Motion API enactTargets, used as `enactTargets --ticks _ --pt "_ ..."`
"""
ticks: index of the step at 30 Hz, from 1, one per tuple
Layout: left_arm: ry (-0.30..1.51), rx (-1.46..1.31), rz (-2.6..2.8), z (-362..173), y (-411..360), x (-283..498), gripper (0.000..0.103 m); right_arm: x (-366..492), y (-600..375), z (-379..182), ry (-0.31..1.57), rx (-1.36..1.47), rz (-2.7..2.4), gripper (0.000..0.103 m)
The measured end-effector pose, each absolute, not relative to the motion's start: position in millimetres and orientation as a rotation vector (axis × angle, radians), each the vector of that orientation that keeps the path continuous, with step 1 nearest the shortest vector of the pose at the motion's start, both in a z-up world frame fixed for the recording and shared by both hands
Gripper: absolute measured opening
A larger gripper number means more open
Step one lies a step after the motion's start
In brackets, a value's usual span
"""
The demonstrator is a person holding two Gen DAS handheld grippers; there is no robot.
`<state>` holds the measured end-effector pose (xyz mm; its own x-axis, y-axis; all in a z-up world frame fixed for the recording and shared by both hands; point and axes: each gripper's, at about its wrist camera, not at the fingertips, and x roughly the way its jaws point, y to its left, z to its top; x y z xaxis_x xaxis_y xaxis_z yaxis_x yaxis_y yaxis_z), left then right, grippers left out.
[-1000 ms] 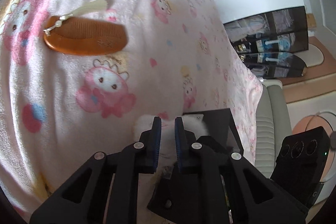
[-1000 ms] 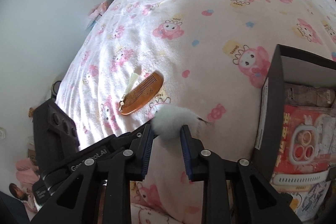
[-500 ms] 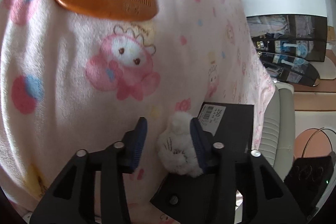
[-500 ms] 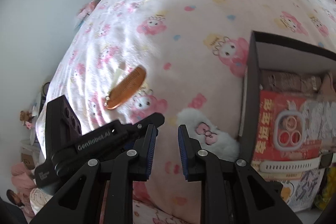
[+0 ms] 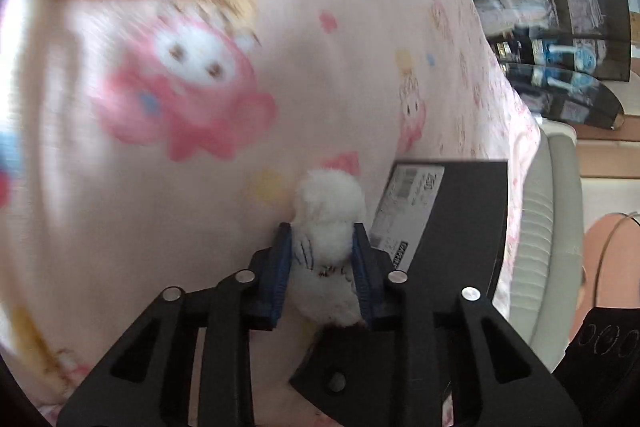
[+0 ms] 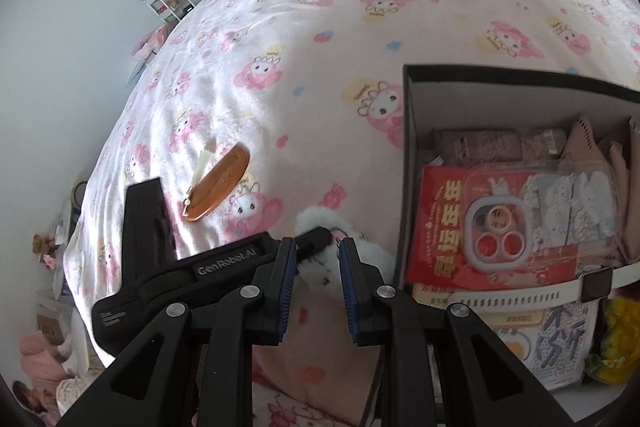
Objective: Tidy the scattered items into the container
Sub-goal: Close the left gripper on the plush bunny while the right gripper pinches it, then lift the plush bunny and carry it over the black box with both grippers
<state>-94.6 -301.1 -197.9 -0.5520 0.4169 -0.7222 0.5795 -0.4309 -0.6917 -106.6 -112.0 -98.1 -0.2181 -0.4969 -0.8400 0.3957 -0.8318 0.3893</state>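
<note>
Small fluffy white plush toy [image 5: 328, 239], round and woolly with a pink bow and thin stitched whiskers, lying on the pink cartoon-print fleece blanket [image 5: 192, 155] just beside the black box [image 6: 408, 163]. Squeezed between the blue ribbed pads of the left gripper [image 5: 322, 271], jaws closing. Right gripper [image 6: 318, 287] narrow, clasping nothing. Farther off, a smooth amber wooden comb [image 6: 218, 187] with a cream tassel. Inside the matte box, glossy packets and folded cloth.

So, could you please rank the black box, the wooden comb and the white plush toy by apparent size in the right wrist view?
1. black box
2. and 3. wooden comb and white plush toy: unsure, as the toy is nearer and partly hidden.
</note>
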Motion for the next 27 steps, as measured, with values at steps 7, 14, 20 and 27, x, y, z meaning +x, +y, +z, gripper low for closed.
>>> enactTargets --ticks 7,14,20,27 --pt "1.617 1.196 -1.973 -166 -339 -27 0.032 -95 -131 -96 -0.094 1.496 -2.005 0.023" --pt "1.711 1.148 -1.891 -177 -364 -12 0.047 -92 -159 -124 -0.06 1.606 -1.878 0.026" --pt "1.72 1.155 -1.83 -197 -374 -26 0.046 -89 -176 -147 -0.025 1.674 -1.79 0.042" --pt "1.747 1.176 -1.846 -200 -369 -25 0.028 -103 -193 -179 -0.073 1.749 -1.76 0.042"
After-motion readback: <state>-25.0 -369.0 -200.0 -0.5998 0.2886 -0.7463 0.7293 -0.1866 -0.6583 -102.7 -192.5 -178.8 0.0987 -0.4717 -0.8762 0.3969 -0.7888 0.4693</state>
